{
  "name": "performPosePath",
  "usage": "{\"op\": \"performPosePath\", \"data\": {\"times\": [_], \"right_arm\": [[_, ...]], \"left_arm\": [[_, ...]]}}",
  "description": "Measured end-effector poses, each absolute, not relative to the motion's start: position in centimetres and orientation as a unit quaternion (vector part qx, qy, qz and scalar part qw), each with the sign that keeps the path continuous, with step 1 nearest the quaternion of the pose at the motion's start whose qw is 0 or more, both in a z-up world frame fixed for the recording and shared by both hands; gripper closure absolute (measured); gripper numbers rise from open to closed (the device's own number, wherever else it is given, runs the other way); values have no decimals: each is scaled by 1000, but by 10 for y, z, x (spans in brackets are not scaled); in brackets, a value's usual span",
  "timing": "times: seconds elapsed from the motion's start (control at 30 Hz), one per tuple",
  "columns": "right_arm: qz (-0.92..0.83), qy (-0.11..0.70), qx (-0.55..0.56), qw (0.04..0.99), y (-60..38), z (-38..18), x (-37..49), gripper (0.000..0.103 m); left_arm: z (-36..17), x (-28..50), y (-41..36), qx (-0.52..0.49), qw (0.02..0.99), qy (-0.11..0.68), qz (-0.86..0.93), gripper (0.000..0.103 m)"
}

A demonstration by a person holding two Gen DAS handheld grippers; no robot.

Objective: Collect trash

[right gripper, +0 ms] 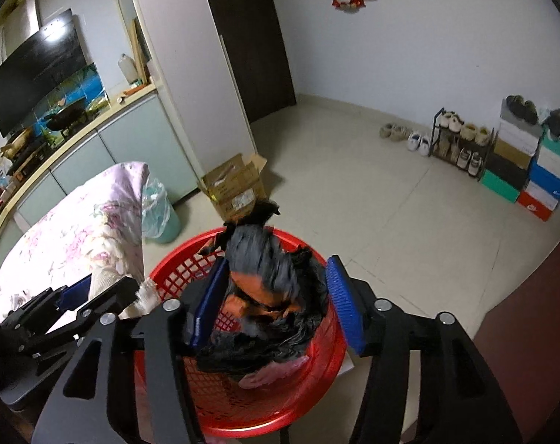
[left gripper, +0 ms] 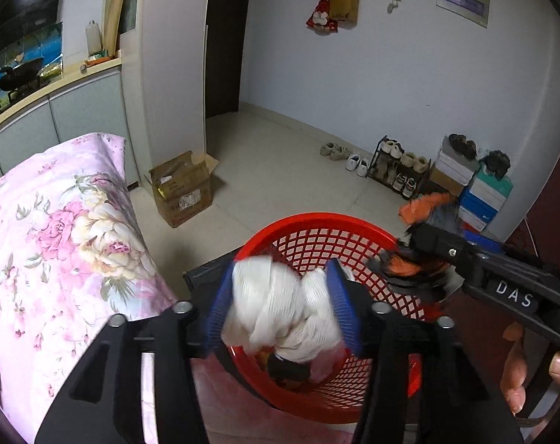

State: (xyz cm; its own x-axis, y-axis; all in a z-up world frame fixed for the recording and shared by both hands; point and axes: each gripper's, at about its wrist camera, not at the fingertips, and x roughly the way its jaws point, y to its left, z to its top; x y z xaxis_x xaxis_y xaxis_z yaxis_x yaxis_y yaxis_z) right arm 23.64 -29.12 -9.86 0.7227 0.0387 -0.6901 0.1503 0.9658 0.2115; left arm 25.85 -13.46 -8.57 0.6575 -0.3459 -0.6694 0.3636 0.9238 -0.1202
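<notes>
left claw (left gripper: 280, 310): clamped on white crumpled wad (left gripper: 280, 314), above red mesh basket (left gripper: 317, 229)
right claw (right gripper: 276, 303): pads apart, black-orange wrapper (right gripper: 276, 296) between them, over basket

Dim, even indoor light; strong fisheye bending in both of my views.

I see lamp glare on the television (right gripper: 39, 70), black vignette corners, curved walls at the edges, soft shadows, and motion blur on the white wad (left gripper: 280, 303) and black bag (right gripper: 268, 296).
</notes>
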Motion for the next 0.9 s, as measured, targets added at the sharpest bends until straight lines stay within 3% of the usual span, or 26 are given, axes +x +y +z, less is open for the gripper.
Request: {"op": "performPosePath", "data": {"times": [0.07, 0.13, 0.57, 0.9], "right_arm": [[-26, 372, 136, 918, -292, -98, 236, 40], [-21, 370, 146, 917, -297, -98, 236, 38], [-10, 305, 125, 944, -275, -41, 186, 37], [94, 267, 80, 956, -182, -14, 147, 29]], "left_arm": [[-84, 258, -133, 15, 914, 357, -191, 31], [-82, 256, -130, 16, 919, 348, -187, 27], [-37, 226, -81, 23, 940, 315, -129, 27], [1, 165, 40, -13, 958, 287, -21, 27]]}}
